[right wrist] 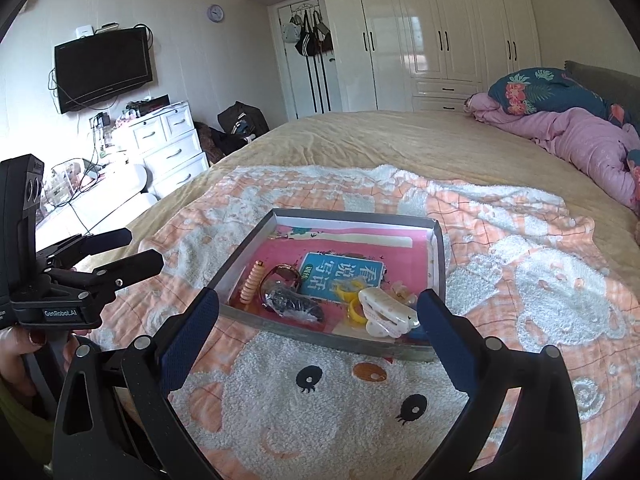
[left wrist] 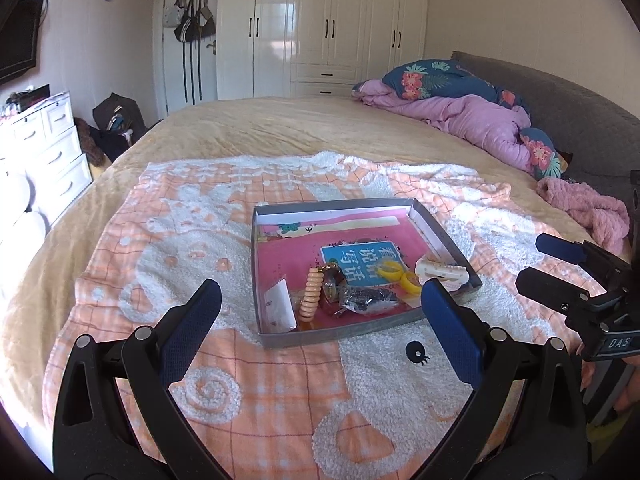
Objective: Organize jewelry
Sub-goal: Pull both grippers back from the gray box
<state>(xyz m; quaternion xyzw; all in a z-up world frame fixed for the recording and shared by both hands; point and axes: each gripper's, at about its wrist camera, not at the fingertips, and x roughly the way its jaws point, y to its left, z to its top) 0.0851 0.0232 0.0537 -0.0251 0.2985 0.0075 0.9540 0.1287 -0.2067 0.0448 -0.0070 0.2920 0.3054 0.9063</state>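
A shallow grey tray (left wrist: 362, 334) lies flat on a peach-and-white towel (left wrist: 192, 240) spread over the bed, straight ahead of the left tongs (left wrist: 320, 308) and just beyond their blue tips; its near wall runs crosswise between the two fingers. From the right tongs (right wrist: 318, 314) the tray (right wrist: 240, 254) sits ahead too, turned so its left wall runs away at a slant. Its floor is pink, with a blue label printed in white characters.

The jewelry is bunched at the near end. A peach beaded bracelet (left wrist: 313, 294) stands on edge, its long axis running away from the left tongs. Beside it on the right lie a brown-rimmed ring-shaped piece (left wrist: 333, 280) and a dark, glossy crumpled bundle (left wrist: 366, 300). Further right are two yellow rings (left wrist: 400, 276) and a cream hair clip (left wrist: 442, 274), long axis crosswise, near the left tongs' right finger. A small white card (left wrist: 279, 306) leans against the tray's left wall.

Both tongs are spread wide, holding nothing. A hand (right wrist: 20, 354) grips the left tongs' handle.
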